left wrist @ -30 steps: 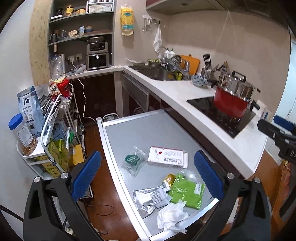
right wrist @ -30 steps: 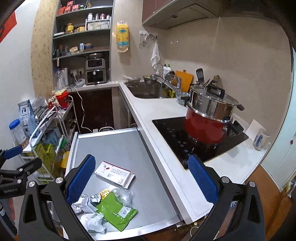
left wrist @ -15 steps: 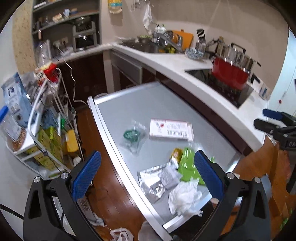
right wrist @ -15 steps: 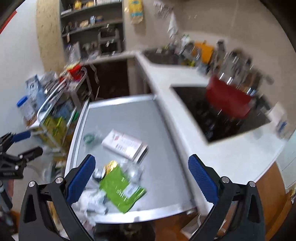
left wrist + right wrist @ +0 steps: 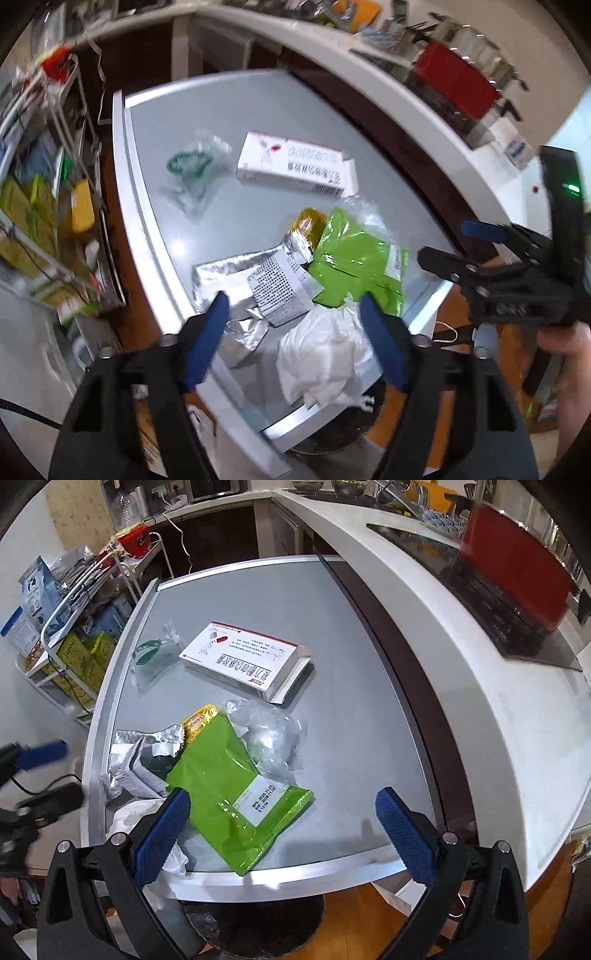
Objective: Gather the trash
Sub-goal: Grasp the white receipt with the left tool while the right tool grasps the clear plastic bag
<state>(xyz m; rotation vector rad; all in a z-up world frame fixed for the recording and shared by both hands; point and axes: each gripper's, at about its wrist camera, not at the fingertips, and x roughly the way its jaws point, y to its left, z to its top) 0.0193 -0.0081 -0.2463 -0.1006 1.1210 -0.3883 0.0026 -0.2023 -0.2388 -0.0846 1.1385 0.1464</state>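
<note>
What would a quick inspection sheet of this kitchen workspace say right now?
Surface: grey table, metal-edged.
Job's things: green pouch, silver foil bag, white tissue, medicine box, gold wrapper, two clear plastic bags.
Clutter: rack of packets.
Grippers: left gripper closing, nothing pressed; right gripper open, empty.
Cables: white cord.
Surroundings: red pot, white counter.

A home kitchen: white counter (image 5: 461,664), inset black hob (image 5: 480,590), red pot (image 5: 517,557), pantry trolley (image 5: 74,627).
</note>
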